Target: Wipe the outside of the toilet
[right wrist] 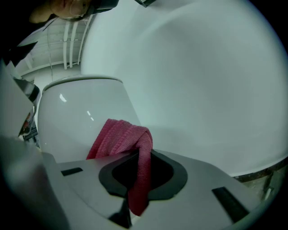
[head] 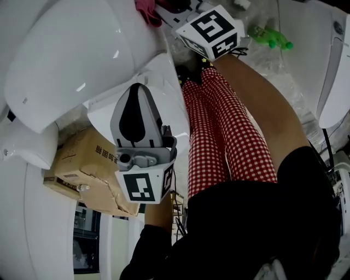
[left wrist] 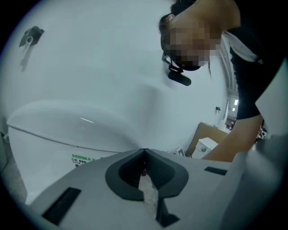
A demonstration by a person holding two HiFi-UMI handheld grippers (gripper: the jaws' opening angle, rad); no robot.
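Note:
The white toilet [head: 65, 60] fills the upper left of the head view, its lid down. My left gripper [head: 138, 88] points at its side near the base, jaws shut with nothing gripped; in the left gripper view the tips [left wrist: 144, 150] meet just below the toilet lid [left wrist: 67, 123]. My right gripper [right wrist: 139, 155] is shut on a pink cloth [right wrist: 123, 137], which bunches over the jaws close to the toilet's white outer surface [right wrist: 193, 90]. In the head view the cloth [head: 146, 11] shows at the top edge, beside the right gripper's marker cube [head: 210, 31].
A cardboard box [head: 90, 167] lies on the floor left of my left gripper. The person's legs in red checked trousers [head: 219, 131] stand right of the toilet. A green bottle [head: 270, 37] lies at the top right, next to another white fixture [head: 333, 71].

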